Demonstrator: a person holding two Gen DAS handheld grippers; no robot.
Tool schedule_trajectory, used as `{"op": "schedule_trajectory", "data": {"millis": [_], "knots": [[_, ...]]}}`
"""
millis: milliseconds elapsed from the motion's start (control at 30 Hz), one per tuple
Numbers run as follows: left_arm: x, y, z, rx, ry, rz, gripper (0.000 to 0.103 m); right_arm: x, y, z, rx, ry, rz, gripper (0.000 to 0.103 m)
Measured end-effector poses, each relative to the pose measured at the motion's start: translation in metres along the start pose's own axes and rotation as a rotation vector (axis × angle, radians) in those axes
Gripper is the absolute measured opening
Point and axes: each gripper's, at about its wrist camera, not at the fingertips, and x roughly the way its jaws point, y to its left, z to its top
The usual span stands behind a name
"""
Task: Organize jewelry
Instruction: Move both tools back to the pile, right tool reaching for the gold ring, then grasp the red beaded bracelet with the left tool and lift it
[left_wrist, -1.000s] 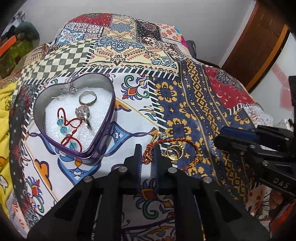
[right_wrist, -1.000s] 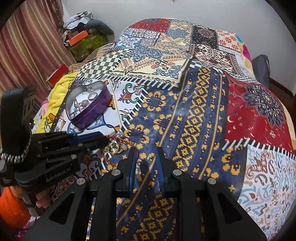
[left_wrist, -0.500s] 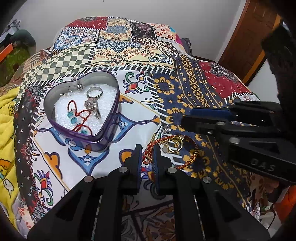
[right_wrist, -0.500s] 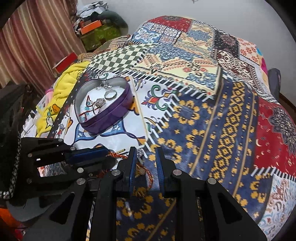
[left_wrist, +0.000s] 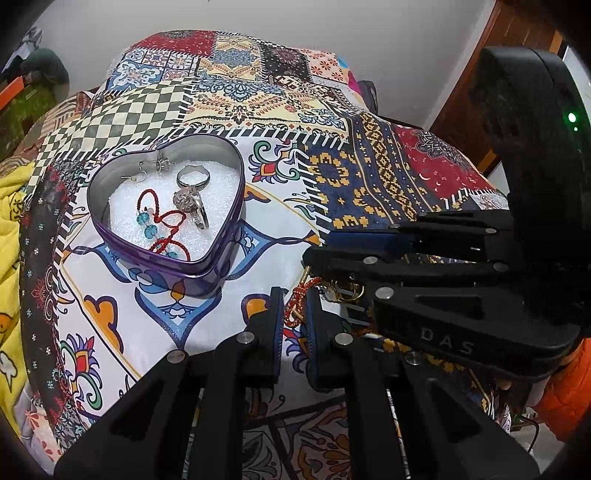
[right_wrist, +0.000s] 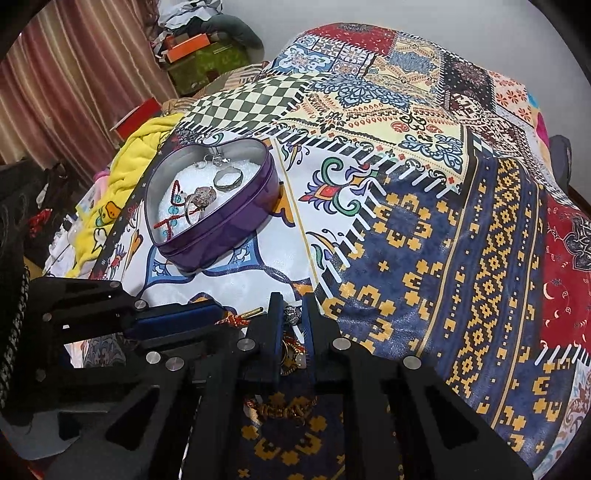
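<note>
A purple heart-shaped tin (left_wrist: 225, 271) (right_wrist: 236, 229) sits on the patterned bedspread, holding two silver rings (left_wrist: 192, 177), earrings and a red cord bracelet with blue beads (left_wrist: 155, 221). Near the front, a red-and-gold braided bracelet (left_wrist: 295, 302) (right_wrist: 240, 319) lies on the cloth with gold rings (left_wrist: 341, 291) and a small silver ring (right_wrist: 293, 314). My left gripper (left_wrist: 293, 295) has its jaws slightly apart, straddling the bracelet's knotted end. My right gripper (right_wrist: 291, 306) reaches over the same pile from the right, jaws slightly apart around the small rings, touching nothing that I can see.
A patchwork bedspread (right_wrist: 424, 229) covers the whole bed. A yellow cloth (right_wrist: 122, 177) and clutter lie beyond its left edge. A wooden door (left_wrist: 517, 44) stands at the far right and a curtain (right_wrist: 66, 81) at the left.
My right gripper has swung left and down over the loose jewelry, now close beside my left gripper. My left gripper has stayed over the bracelet's end; both views have drawn nearer the tin.
</note>
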Motion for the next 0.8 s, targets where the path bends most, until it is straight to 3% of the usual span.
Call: {"op": "schedule_trajectory", "data": {"millis": [533, 667, 800], "knots": [[-0.010, 0.003, 0.004, -0.016, 0.017, 0.039, 0.010, -0.067, -0.026, -0.003, 0.097, -0.165, -0.021, 0.009], [-0.010, 0.004, 0.004, -0.027, 0.013, 0.049, 0.028, -0.074, -0.033, -0.010, 0.121, -0.173, -0.042, 0.009], [-0.002, 0.000, 0.003, -0.012, 0.010, 0.075, 0.028, -0.078, -0.041, -0.017, 0.145, -0.173, -0.053, 0.009]]}}
